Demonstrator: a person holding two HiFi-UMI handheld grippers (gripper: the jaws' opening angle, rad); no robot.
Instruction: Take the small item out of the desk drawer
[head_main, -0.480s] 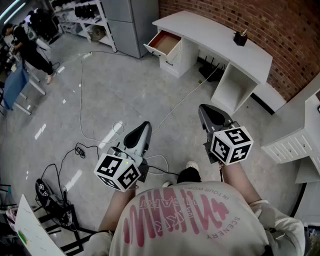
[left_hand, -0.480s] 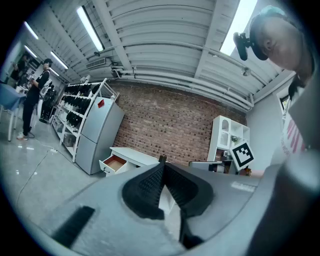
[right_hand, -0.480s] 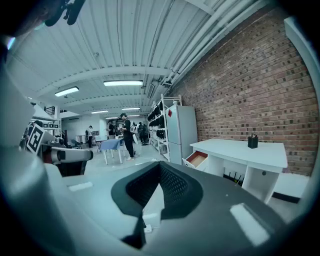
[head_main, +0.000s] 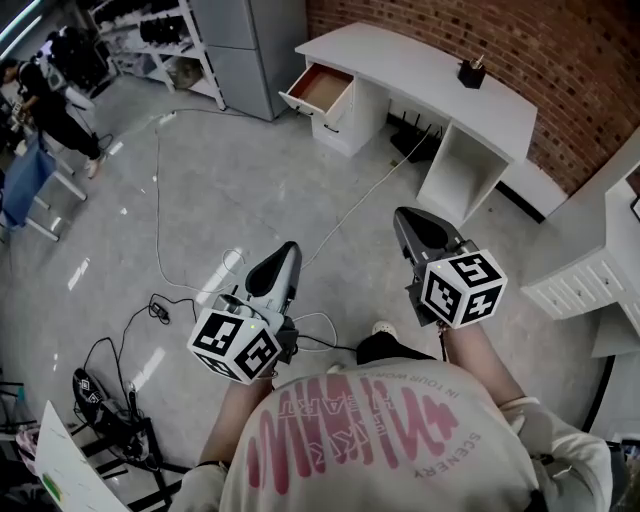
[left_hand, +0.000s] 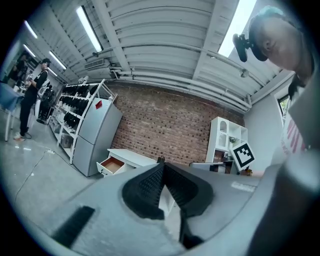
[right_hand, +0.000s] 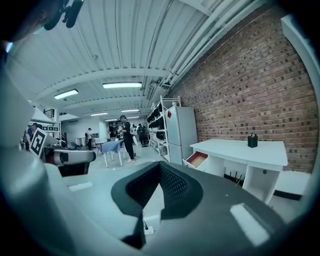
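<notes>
Head view: shows white desk (head_main: 440, 70) far ahead against brick wall (head_main: 560, 60), drawer (head_main: 322, 90) pulled open at desk's left end as seen. Small item presumably inside drawer, too far off to make out. Shows left gripper (head_main: 286, 252) and right gripper (head_main: 405, 222) well short of desk, nothing in either. Cable (head_main: 365, 200) across floor between here and desk. Left gripper view: jaws pressed together, empty, open drawer beyond at desk's end. Right gripper view: jaws fully closed, empty, desk ahead to the right. Likely risks: catching a foot on cable while nearing desk; arriving with jaws not reopened and shoving small item deeper; clipping drawer front on a bad approach angle.
</notes>
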